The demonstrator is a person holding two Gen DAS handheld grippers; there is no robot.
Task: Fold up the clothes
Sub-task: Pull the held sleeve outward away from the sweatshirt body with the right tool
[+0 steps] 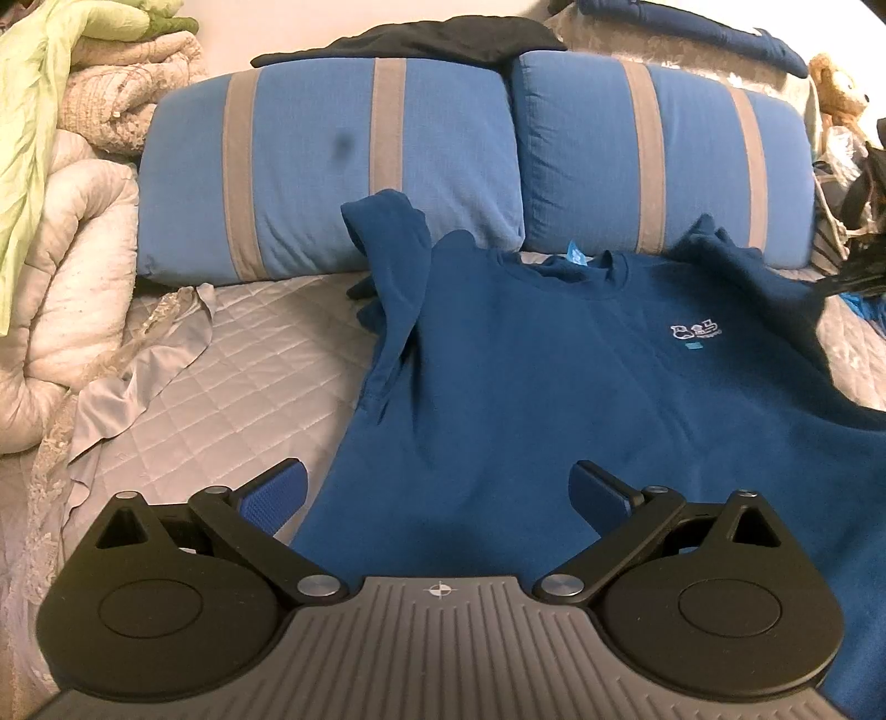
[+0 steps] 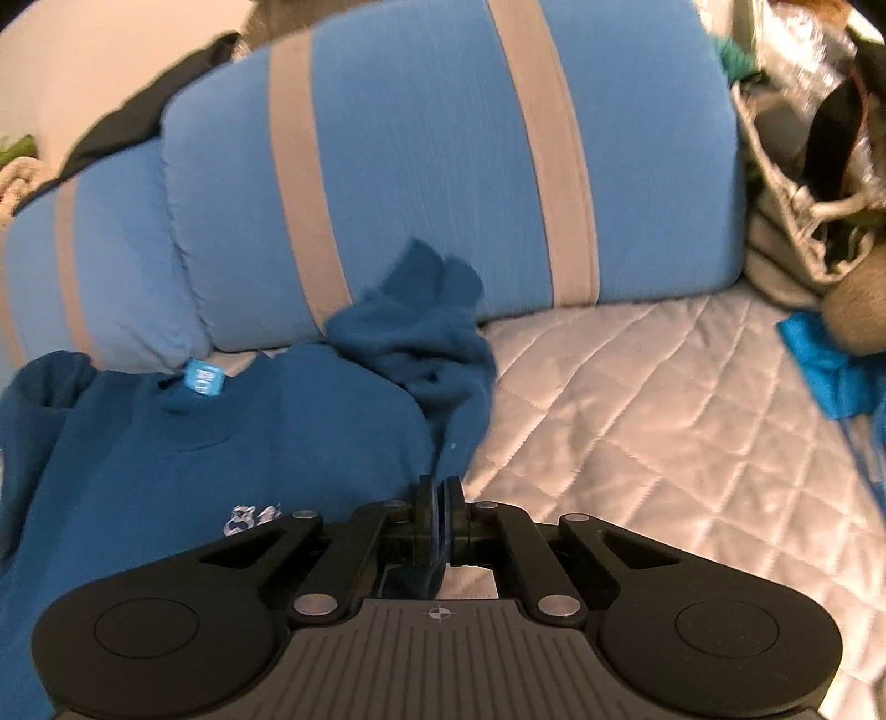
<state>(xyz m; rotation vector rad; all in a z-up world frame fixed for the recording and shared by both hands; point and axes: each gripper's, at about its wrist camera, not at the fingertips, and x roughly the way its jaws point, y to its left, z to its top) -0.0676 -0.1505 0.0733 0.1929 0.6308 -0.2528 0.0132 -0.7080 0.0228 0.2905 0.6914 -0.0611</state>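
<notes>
Right wrist: tool (image 2: 438, 493) clamped on sleeve (image 2: 432, 338).

Left black two-finger gripper (image 1: 440, 493): jaws spread wide, blue-padded fingers (image 1: 274, 495) apart, gripping nothing. Right black two-finger gripper (image 2: 438, 498): jaws pressed together, apparently pinching dark blue fabric.

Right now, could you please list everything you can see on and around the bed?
sweatshirt: one, dark blue, flat on the bed, white chest logo
pillows: two, blue with grey stripes, behind it
quilted cover: one, silver-grey, on the bed
bedding pile: cream and green, far left
dark garment: one, atop the pillows
teddy bear: one, tan, far right
left hand-held gripper: open, over the hem
right hand-held gripper: shut on sweatshirt sleeve
</notes>
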